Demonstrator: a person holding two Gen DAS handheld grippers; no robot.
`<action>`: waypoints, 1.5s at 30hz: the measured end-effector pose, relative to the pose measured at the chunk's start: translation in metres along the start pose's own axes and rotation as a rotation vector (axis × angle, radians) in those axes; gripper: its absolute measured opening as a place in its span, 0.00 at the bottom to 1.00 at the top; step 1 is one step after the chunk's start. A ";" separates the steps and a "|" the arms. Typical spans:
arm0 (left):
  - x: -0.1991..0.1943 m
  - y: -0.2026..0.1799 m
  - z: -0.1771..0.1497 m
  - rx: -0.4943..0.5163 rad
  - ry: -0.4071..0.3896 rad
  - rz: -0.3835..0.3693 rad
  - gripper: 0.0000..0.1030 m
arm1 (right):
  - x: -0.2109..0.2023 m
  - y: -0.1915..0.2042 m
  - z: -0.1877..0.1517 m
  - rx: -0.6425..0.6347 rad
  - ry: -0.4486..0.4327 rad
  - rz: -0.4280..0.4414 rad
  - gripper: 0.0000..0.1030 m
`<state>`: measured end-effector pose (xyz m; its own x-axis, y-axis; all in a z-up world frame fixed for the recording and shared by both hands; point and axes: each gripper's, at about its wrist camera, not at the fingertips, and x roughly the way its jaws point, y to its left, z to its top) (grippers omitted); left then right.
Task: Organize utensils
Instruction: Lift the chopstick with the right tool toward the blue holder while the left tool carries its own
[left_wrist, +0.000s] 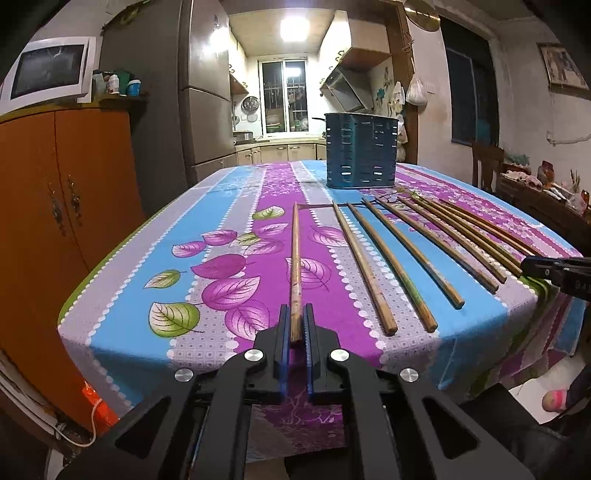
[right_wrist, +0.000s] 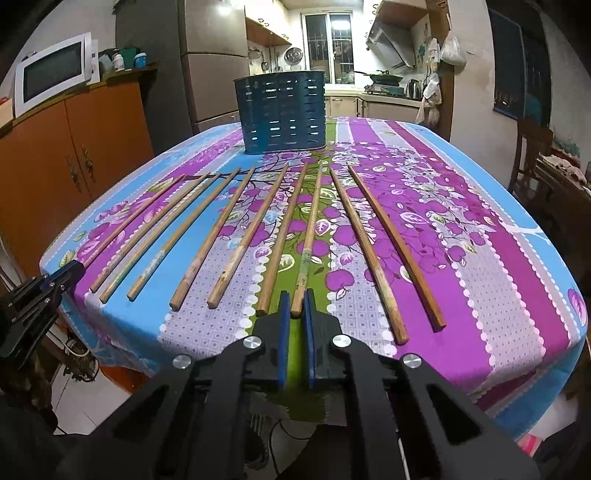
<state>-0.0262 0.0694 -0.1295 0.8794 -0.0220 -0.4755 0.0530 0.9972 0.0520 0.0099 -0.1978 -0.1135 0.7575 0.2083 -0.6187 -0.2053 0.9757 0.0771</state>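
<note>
Nearest the table edge, the black left gripper with blue pads (left_wrist: 296, 325) is closed on the butt end of the leftmost worn wooden chopstick (left_wrist: 295, 266), and the matching right gripper (right_wrist: 296, 310) is closed on the butt of another chopstick (right_wrist: 308, 243) in the row. These sticks look light, thin and stiff, smooth enough to pivot or slip when held by one end, so a firmer hold would sit slightly further up the shaft. Beyond their tips stands the slotted blue metal utensil holder (right_wrist: 280, 110), upright on the floral tablecloth (right_wrist: 461, 229).
</note>
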 end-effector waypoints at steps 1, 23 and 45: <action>0.000 0.001 0.000 -0.003 0.001 -0.002 0.08 | -0.001 -0.001 0.000 0.004 -0.001 0.001 0.05; -0.057 0.024 0.091 -0.079 -0.217 -0.020 0.08 | -0.068 -0.007 0.065 -0.104 -0.257 -0.034 0.05; -0.025 0.047 0.208 -0.097 -0.183 -0.125 0.07 | -0.067 -0.018 0.166 -0.185 -0.290 0.039 0.05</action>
<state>0.0523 0.1022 0.0673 0.9405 -0.1493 -0.3053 0.1289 0.9879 -0.0860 0.0655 -0.2175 0.0570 0.8861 0.2816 -0.3682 -0.3260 0.9433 -0.0631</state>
